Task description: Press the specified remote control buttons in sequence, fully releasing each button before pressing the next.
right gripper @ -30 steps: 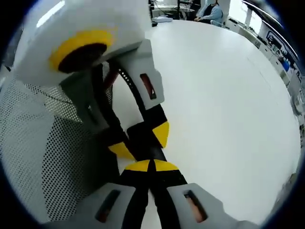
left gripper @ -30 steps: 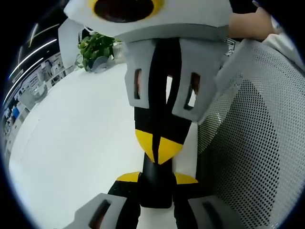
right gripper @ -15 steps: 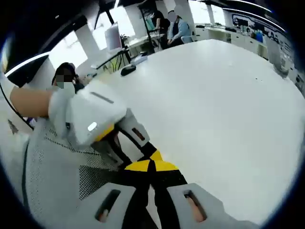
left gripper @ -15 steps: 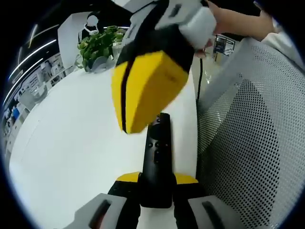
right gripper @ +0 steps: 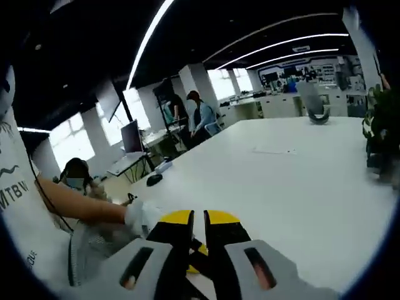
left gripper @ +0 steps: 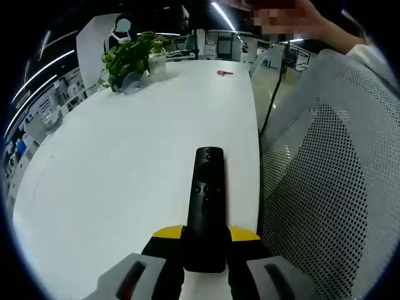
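Left tongs (left gripper: 206, 240): pinched the near end of the black remote (left gripper: 207, 200).
Remote: lay lengthwise over the white counter (left gripper: 112, 162), buttons up.
Right tongs (right gripper: 198, 220): pressed together, empty, raised above the counter.

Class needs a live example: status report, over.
Left gripper shut on remote. Right gripper shut, empty, lifted clear. Buttons unobstructed on table.

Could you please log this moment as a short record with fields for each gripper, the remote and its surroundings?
left gripper: shut on the remote, holding its near end
remote: black, lying lengthwise over the white table, buttons up
right gripper: jaws close together, holding nothing visible
beside remote: mesh chair back
far end of table: potted plant
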A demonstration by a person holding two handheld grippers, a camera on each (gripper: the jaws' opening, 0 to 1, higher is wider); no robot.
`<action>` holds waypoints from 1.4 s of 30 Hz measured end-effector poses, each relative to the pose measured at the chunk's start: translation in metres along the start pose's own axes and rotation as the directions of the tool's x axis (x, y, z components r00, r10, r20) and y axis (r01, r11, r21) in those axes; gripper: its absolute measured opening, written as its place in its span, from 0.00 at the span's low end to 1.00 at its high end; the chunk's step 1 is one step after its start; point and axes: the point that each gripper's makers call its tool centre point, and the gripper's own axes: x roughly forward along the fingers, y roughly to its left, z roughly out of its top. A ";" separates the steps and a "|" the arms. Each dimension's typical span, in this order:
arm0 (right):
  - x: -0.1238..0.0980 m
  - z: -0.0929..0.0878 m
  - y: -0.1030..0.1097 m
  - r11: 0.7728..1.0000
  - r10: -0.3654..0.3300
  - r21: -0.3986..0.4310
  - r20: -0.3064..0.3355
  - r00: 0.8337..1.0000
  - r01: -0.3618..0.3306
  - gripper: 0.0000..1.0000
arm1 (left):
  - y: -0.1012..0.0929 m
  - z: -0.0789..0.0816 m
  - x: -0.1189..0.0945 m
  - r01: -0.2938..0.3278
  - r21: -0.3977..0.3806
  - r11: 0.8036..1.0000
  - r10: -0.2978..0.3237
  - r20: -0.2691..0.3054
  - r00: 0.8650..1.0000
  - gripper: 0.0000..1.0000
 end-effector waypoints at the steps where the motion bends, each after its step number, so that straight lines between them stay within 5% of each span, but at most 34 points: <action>1: -0.003 0.006 0.002 1.000 -0.005 -0.014 0.030 1.000 0.006 0.09 | 0.000 0.000 0.000 0.000 0.000 1.000 0.000 0.000 1.000 0.25; 6: -0.025 0.029 -0.002 0.992 -0.107 -0.050 0.143 0.984 0.115 0.26 | 0.000 0.000 0.000 -0.002 -0.002 1.000 0.002 0.000 1.000 0.25; 11: -0.049 0.049 -0.012 0.968 -0.219 -0.060 0.274 0.936 0.244 0.52 | 0.000 0.000 0.000 -0.004 -0.006 1.000 0.004 -0.003 1.000 0.25; 16: -0.058 0.042 -0.020 0.956 -0.270 -0.043 0.268 0.925 0.291 0.65 | -0.001 0.000 0.000 -0.005 -0.008 1.000 0.004 -0.002 1.000 0.25; 20: -0.067 0.033 -0.033 0.918 -0.358 -0.077 0.261 0.897 0.389 0.75 | -0.001 0.000 0.000 -0.009 -0.011 1.000 0.009 -0.005 1.000 0.25; 24: -0.073 0.029 -0.038 0.878 -0.421 -0.114 0.278 0.863 0.465 0.74 | -0.001 0.001 0.000 -0.016 -0.018 1.000 0.015 -0.013 1.000 0.25; 27: -0.072 0.031 -0.041 0.868 -0.435 -0.106 0.304 0.847 0.484 0.76 | -0.002 0.001 -0.001 -0.017 -0.018 1.000 0.017 -0.010 1.000 0.25; 32: -0.069 0.022 -0.048 0.875 -0.448 -0.051 0.292 0.845 0.481 0.79 | -0.002 0.001 -0.001 -0.022 -0.020 1.000 0.022 -0.011 1.000 0.25; 36: -0.070 0.023 -0.047 0.856 -0.462 -0.096 0.301 0.834 0.509 0.77 | -0.002 0.001 -0.002 -0.026 -0.023 0.999 0.026 -0.010 1.000 0.25; 42: -0.068 0.017 -0.048 0.850 -0.466 -0.130 0.266 0.844 0.510 0.74 | -0.002 0.001 -0.002 -0.025 -0.024 0.999 0.025 -0.012 1.000 0.25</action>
